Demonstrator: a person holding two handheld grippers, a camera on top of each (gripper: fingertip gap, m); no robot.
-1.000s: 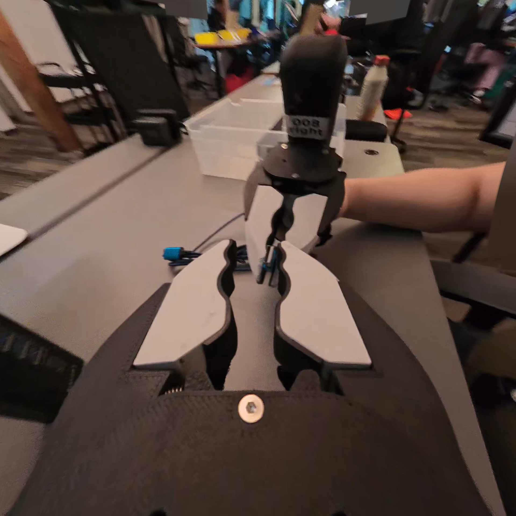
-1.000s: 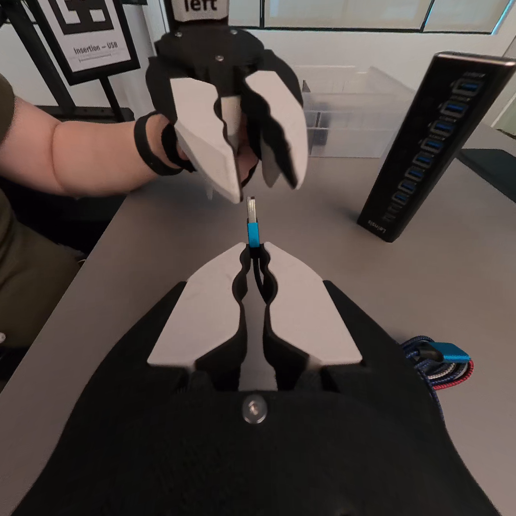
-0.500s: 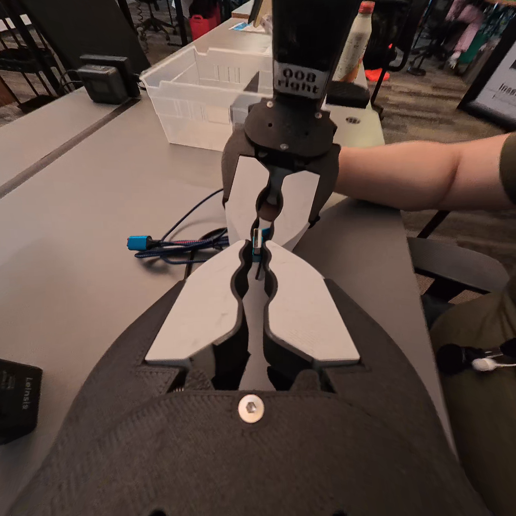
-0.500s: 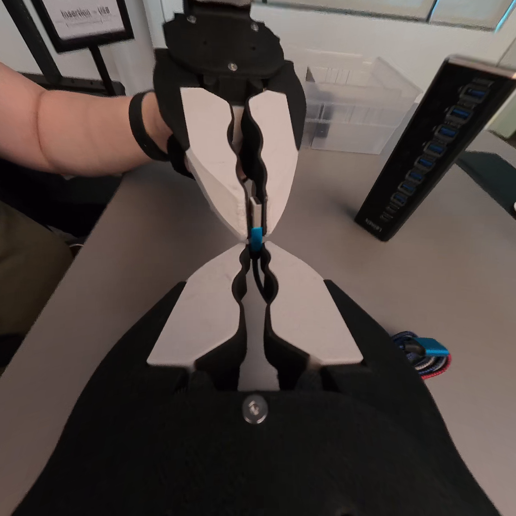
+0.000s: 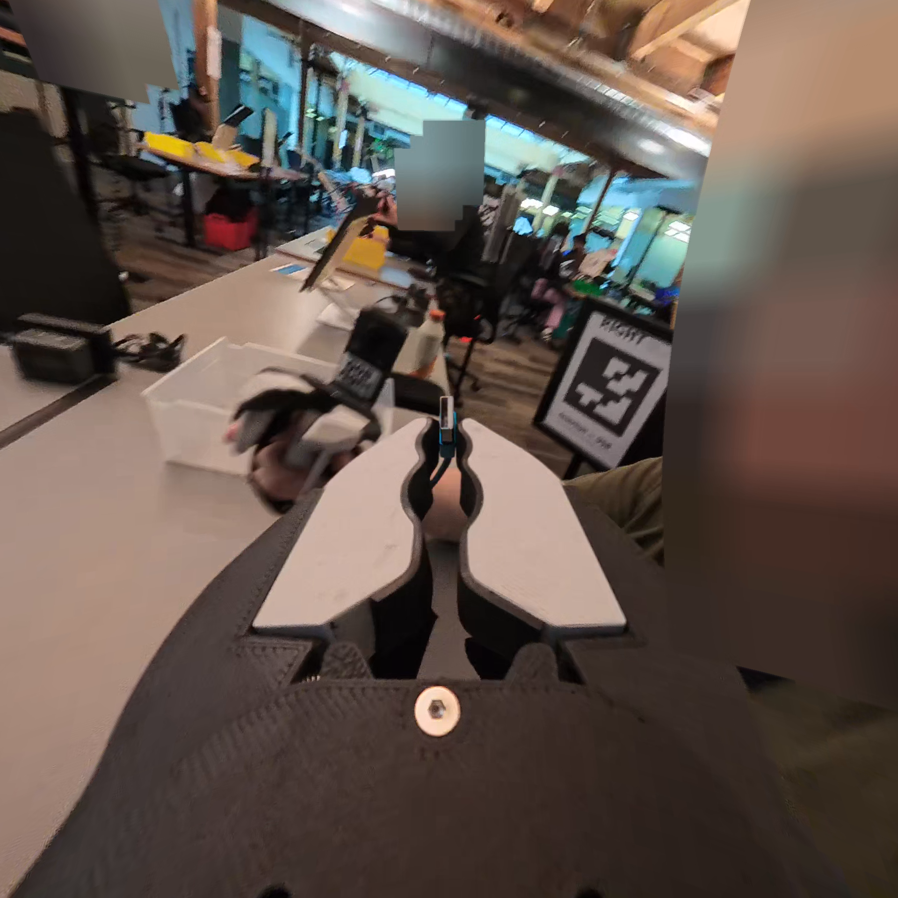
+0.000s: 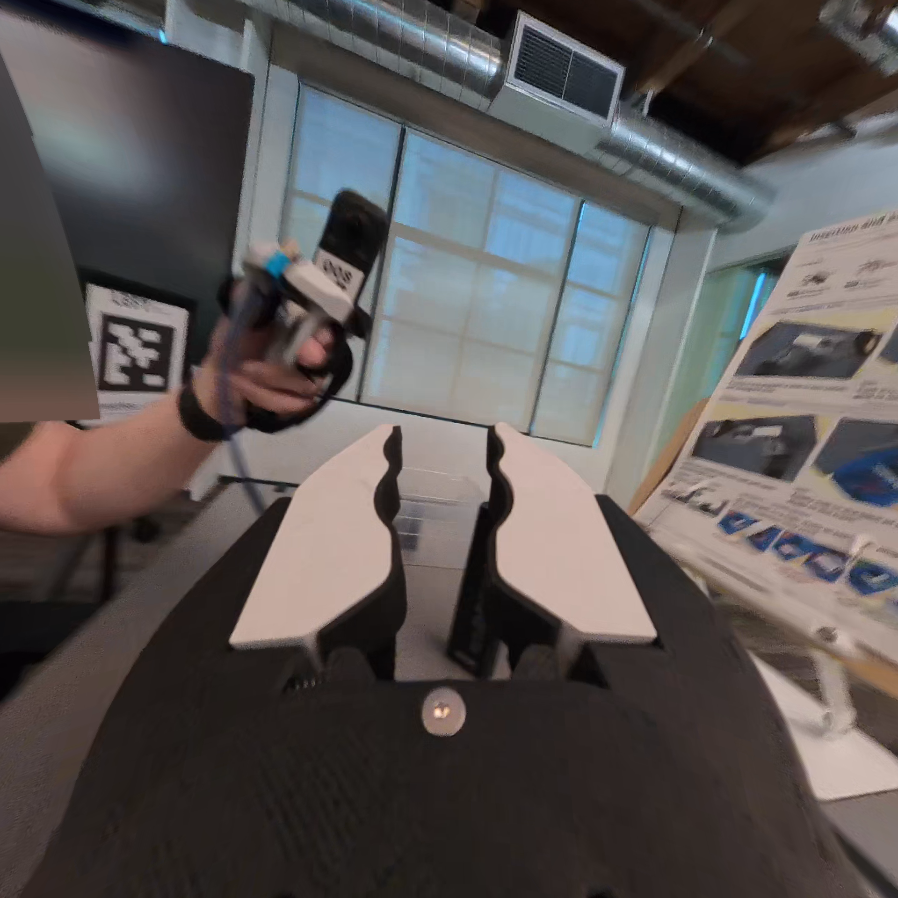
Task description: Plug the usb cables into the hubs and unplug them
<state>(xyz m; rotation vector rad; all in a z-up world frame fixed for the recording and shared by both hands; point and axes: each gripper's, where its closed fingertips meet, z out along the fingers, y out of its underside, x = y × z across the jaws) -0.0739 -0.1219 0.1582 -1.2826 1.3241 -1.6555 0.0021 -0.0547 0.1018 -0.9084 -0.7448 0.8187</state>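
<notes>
Plug held high, hub far below

The black USB hub (image 6: 474,583) stands on the grey table (image 5: 112,510) between the right gripper (image 6: 443,430)'s spread, empty jaws; the left gripper (image 5: 446,425) pinches the blue USB plug (image 5: 446,420) by its tip, so it could twist or slip at insertion.

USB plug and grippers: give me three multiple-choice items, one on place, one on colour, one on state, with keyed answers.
1. Where is the USB plug?
A. Between the left gripper's fingertips
B. In the clear bin
C. In the right gripper

2. What colour is the plug's housing?
A. Red
B. Blue
C. Yellow

3. How do the right gripper's jaws stand?
A. Shut on a cable
B. Shut on nothing
C. Open, holding nothing

Answers: 1 A, the metal end sticks out past the left fingertips. 2 B, blue shows just behind the metal end. 3 C, a wide gap separates the fingers.
</notes>
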